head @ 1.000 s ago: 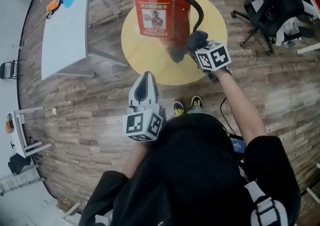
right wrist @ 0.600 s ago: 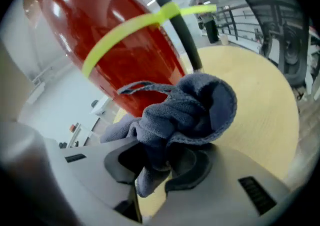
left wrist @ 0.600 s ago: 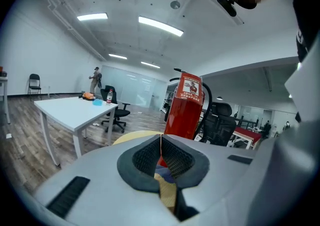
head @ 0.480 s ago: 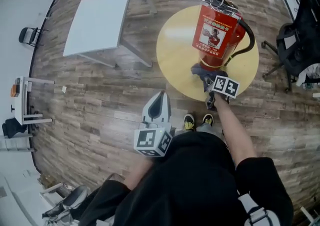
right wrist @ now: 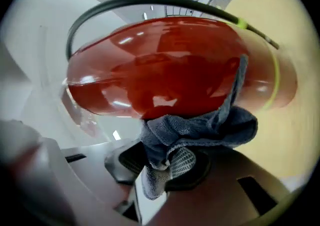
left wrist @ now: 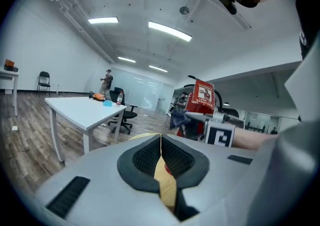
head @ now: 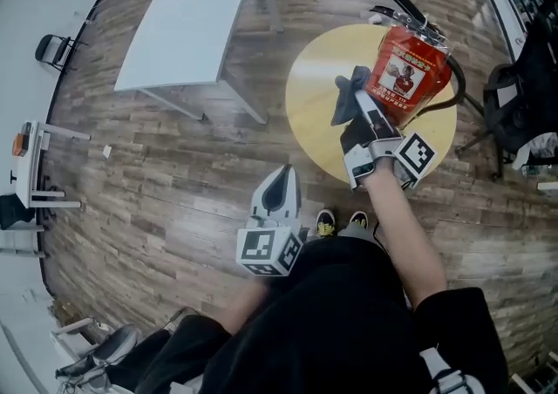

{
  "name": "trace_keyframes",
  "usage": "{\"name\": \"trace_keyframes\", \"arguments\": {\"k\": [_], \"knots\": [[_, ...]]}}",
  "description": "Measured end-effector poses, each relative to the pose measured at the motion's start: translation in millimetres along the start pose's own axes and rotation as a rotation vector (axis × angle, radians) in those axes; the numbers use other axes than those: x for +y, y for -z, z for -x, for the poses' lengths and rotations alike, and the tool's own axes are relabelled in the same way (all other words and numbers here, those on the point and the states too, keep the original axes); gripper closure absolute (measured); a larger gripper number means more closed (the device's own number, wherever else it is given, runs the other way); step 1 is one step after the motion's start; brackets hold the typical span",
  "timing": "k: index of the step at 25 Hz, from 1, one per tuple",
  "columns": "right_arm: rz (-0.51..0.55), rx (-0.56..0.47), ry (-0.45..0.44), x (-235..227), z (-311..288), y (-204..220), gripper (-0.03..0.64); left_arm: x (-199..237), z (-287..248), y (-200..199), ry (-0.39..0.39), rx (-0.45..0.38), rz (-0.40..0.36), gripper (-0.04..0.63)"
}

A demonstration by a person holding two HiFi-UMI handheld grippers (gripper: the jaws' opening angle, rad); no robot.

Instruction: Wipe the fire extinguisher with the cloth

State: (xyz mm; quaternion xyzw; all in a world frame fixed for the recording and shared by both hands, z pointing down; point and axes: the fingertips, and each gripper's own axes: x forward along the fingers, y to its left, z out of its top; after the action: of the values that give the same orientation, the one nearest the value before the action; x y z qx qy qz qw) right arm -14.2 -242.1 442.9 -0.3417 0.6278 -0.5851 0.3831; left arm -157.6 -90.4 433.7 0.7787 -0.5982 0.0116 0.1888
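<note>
Our right gripper [head: 359,106] clamps the cloth [head: 345,94], seemingly touching the extinguisher [head: 408,70]; left gripper [head: 278,176] at seven o'clock, closed empty. Hard pushes could tip it unbraced

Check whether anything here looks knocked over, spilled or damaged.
Nothing stands out. The fire extinguisher stands upright on the round table, and the right gripper holds the cloth against its side.

You wear a black short-sleeved shirt [head: 349,322]; your grey left gripper [head: 279,172] and right gripper [head: 357,99] carry black-and-white marker cubes [head: 269,248].
</note>
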Motion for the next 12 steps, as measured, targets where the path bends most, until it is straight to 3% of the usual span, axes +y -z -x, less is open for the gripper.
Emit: {"name": "trace_keyframes", "arguments": {"k": [5,8,12], "knots": [[-0.024,-0.074,-0.271,116,8,-7,0.511,-4,-6,0,0.052,-0.019,0.005,0.572],[0.03,-0.091,-0.264,114,12,-8,0.509,-1,-6,0,0.062,-0.012,0.007,0.572],[0.0,-0.139,-0.187,86,46,-27,0.511,1,-2,5,0.052,-0.007,0.022,0.572]]}}
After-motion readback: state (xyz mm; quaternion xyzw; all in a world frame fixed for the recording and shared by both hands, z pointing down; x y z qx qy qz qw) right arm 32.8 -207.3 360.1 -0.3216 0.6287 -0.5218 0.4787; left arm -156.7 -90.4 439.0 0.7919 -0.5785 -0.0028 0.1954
